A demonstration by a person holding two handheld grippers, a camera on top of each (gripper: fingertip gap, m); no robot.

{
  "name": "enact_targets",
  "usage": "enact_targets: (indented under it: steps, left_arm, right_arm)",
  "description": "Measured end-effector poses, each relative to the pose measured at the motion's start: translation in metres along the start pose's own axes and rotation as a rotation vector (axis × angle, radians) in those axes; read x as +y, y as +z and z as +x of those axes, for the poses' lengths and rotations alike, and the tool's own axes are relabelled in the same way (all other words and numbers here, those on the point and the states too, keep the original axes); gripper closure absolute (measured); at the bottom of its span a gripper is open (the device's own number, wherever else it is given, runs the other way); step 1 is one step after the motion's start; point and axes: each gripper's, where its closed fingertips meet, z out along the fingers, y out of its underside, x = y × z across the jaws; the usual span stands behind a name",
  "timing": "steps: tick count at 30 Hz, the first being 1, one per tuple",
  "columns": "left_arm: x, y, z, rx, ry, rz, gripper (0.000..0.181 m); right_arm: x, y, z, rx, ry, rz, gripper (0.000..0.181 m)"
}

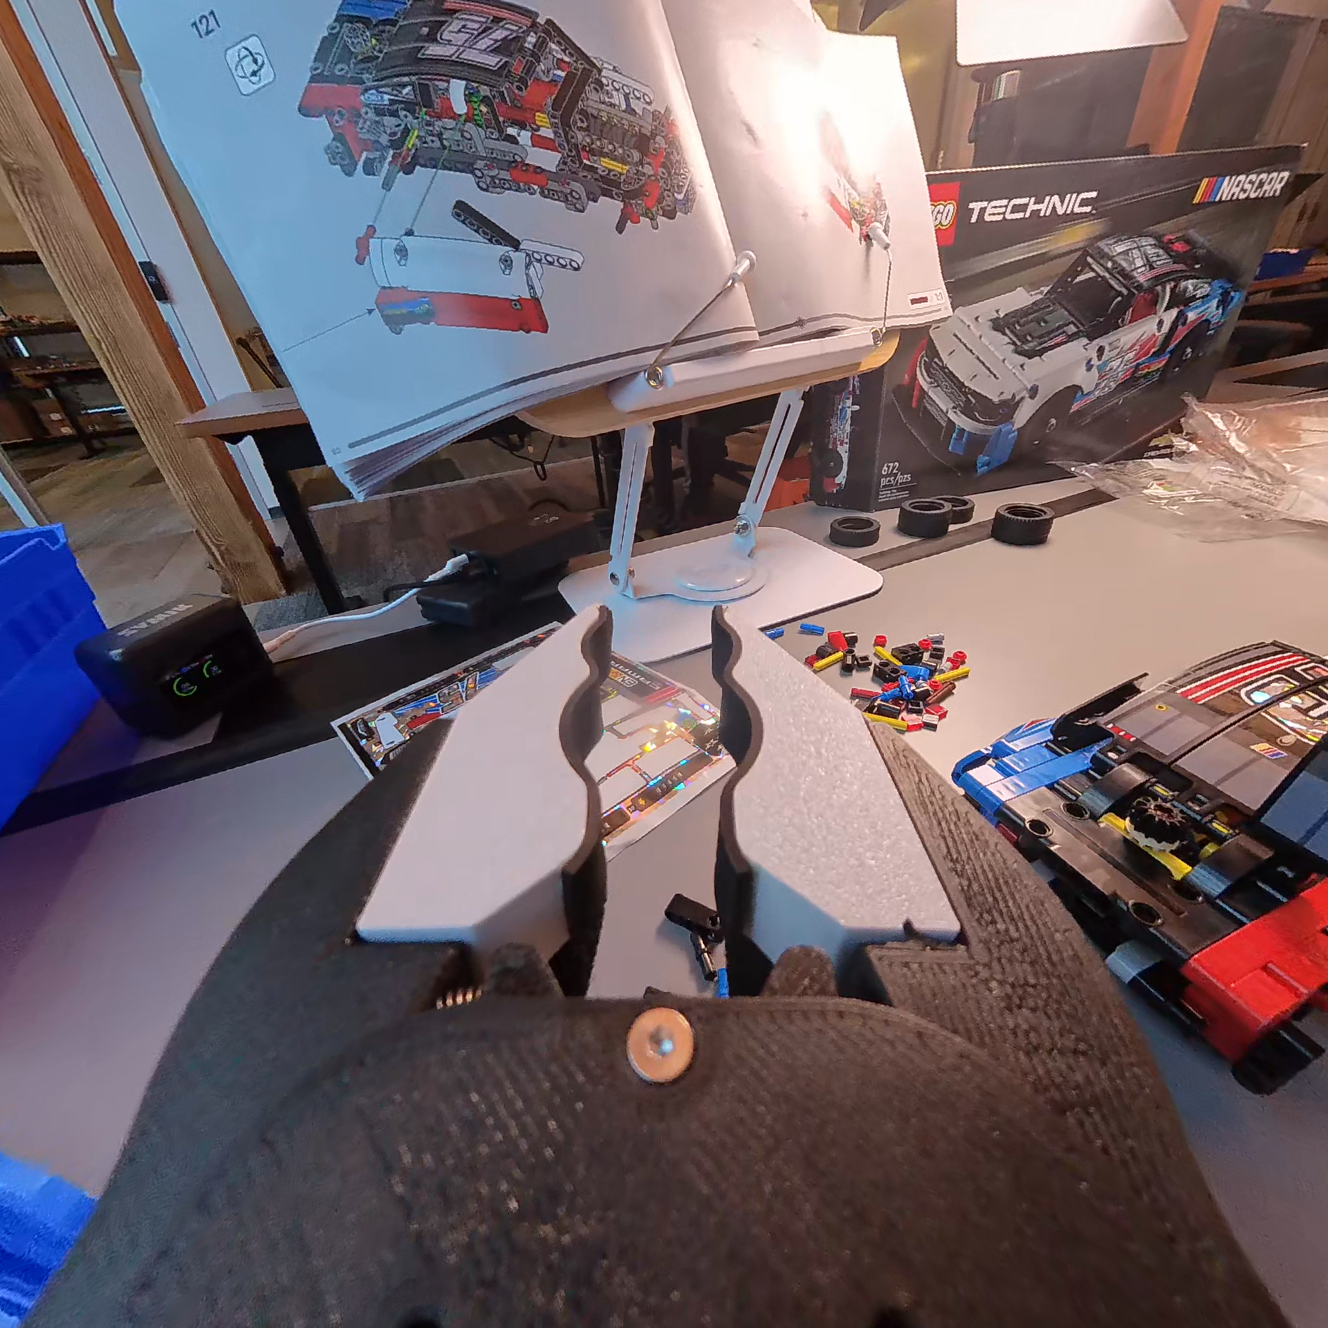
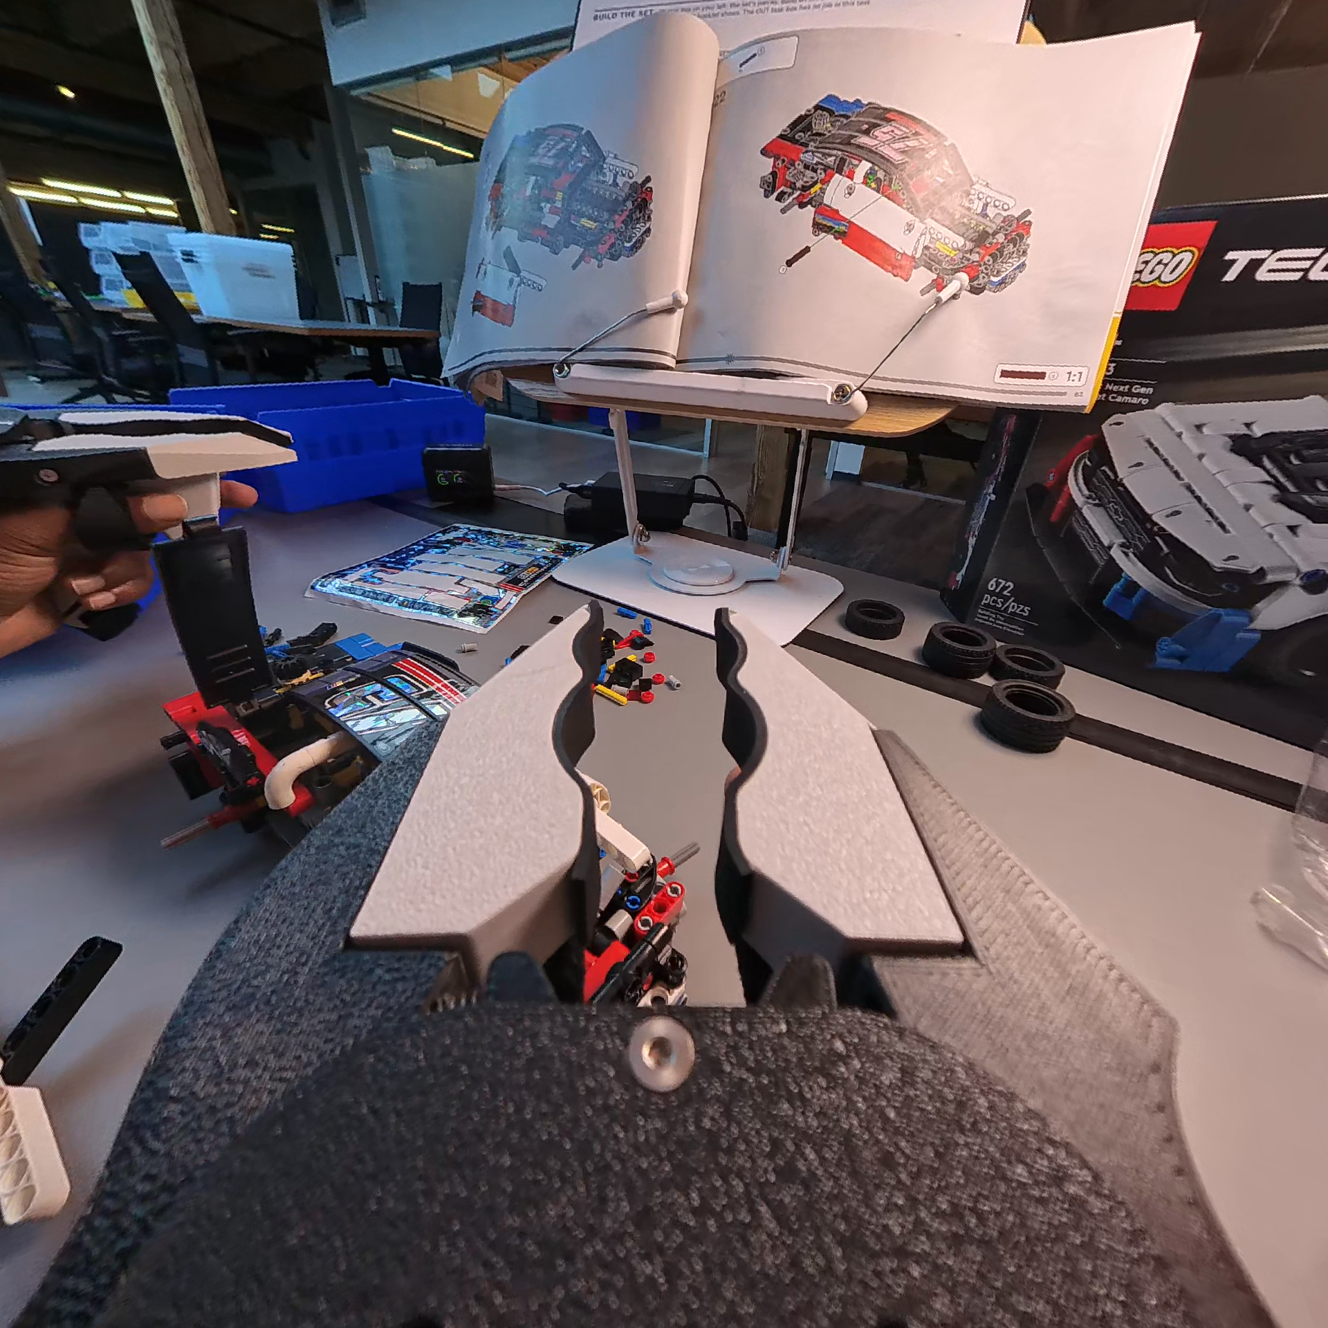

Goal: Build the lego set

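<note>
Left wrist view: left gripper parted, empty, above grey table; sticker sheet beyond, car to the right, loose parts past it, manual farthest. Right wrist view: right gripper parted, empty, over a red-white subassembly; car left, tyres behind.

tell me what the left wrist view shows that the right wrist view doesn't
Left only: two small black pins on the table between its open fingers.

Right only: the left gripper held side-on in a hand, a white-and-red subassembly under the right gripper, and a black beam at the left edge.

Both: the manual on its stand, sticker sheet, loose parts pile, tyres, car body and box.
</note>
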Motion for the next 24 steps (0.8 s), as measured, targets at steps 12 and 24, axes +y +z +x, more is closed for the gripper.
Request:
enact_targets:
  steps: [12, 24]
  left_arm:
    - [0.003, 0.001, 0.01, -0.006, 0.004, -0.02, 0.181]
    - [0.028, -0.011, 0.094, 0.569, -0.058, -0.22, 0.129]
  right_arm:
    - [-0.005, -0.002, -0.005, -0.01, -0.014, 0.001, 0.157]
    - [0.002, -0.002, -0.025, -0.114, -0.129, -0.07, 0.155]
